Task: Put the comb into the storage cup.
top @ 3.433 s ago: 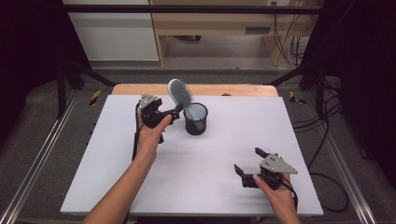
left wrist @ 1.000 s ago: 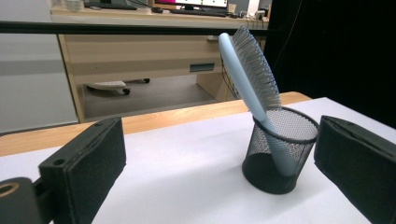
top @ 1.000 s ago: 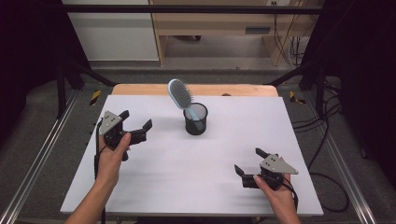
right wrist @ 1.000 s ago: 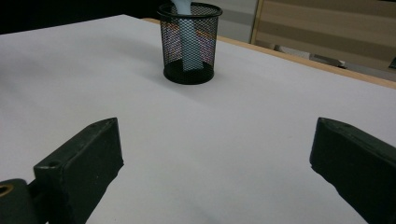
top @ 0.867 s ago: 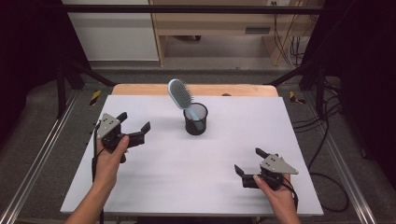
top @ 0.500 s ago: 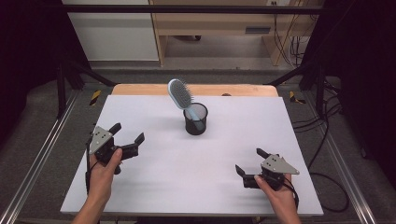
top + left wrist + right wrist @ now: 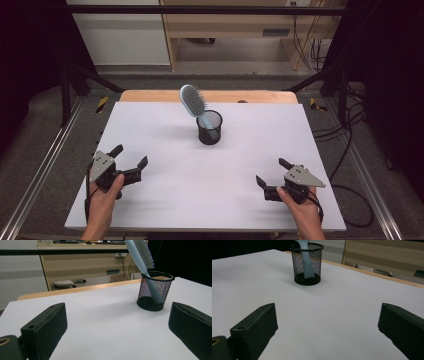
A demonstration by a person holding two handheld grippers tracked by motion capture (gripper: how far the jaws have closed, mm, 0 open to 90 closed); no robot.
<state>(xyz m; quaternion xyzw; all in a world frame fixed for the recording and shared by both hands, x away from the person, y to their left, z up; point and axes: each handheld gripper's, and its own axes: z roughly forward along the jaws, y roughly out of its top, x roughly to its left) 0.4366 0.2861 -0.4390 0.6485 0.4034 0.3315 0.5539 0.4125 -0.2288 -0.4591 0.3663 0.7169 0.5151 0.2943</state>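
A light blue hairbrush (image 7: 192,101) stands handle-down in a black mesh cup (image 7: 209,129) at the middle back of the white table (image 7: 150,120), its bristled head leaning up and to the left. The cup (image 7: 154,291) and brush (image 7: 140,253) show ahead of the left gripper's jaws; the cup (image 7: 306,263) also stands ahead of the right jaws. My left gripper (image 7: 130,156) rests open at the front left with nothing between its jaws. My right gripper (image 7: 273,172) rests open at the front right, also holding nothing.
A wooden strip (image 7: 150,95) runs along the table's far edge. Metal frame rails (image 7: 40,165) flank both sides. Cables (image 7: 350,150) lie on the floor to the right. A wooden desk (image 7: 235,25) stands beyond the table.
The left gripper let go of the brush at the cup, then drew back toward the front left of the table and stayed open. The right gripper has not moved.
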